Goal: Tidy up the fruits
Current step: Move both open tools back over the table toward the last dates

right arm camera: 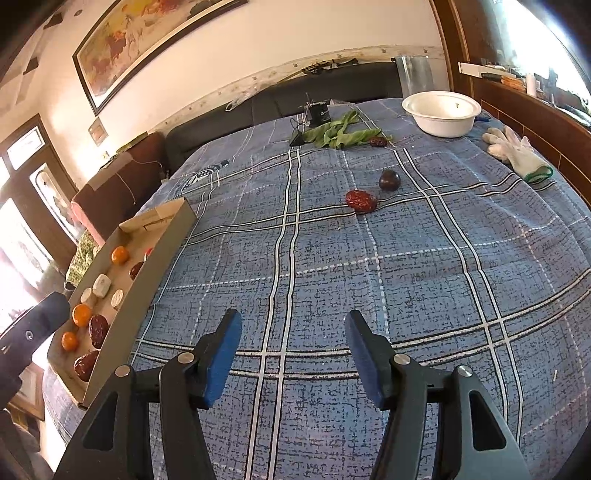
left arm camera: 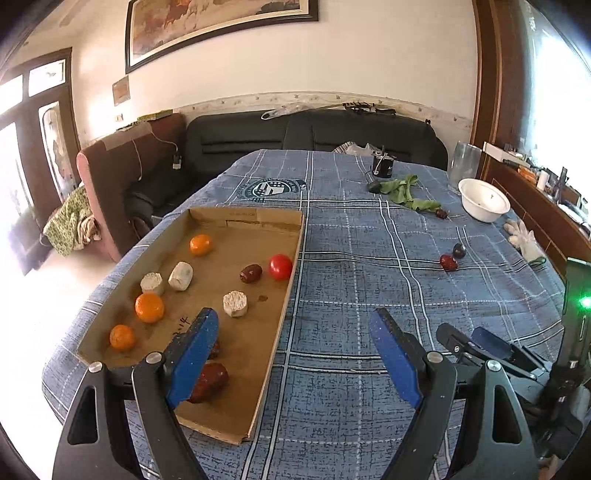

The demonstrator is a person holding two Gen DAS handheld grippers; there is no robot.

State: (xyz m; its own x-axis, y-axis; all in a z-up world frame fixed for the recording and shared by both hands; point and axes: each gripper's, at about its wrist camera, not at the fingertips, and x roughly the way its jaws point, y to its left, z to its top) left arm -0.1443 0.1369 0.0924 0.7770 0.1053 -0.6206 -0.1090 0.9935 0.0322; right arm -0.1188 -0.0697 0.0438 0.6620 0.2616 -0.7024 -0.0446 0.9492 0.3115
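Lying loose on the cloth [right arm camera: 332, 266], the red date [right arm camera: 361, 200] looks light, wrinkled, slightly soft; grip its middle; right gripper [right arm camera: 291, 354] gapes empty; left gripper [left arm camera: 295, 354] wide, empty.

— Cream wall [left arm camera: 369, 55] behind, with a large framed painting [left arm camera: 218, 22] hung high and a patterned border strip [left arm camera: 295, 99] lower down.

— Below that?

— Black sofa [left arm camera: 314, 136] along the wall, brown armchair [left arm camera: 110, 177] at its left end.

— Light?

— Glaring through a dark-framed door [left arm camera: 33, 147] at left, another bright window [left arm camera: 554, 74] at right beside brown wood panelling [left arm camera: 491, 74]. Pale floor [left arm camera: 66, 273].
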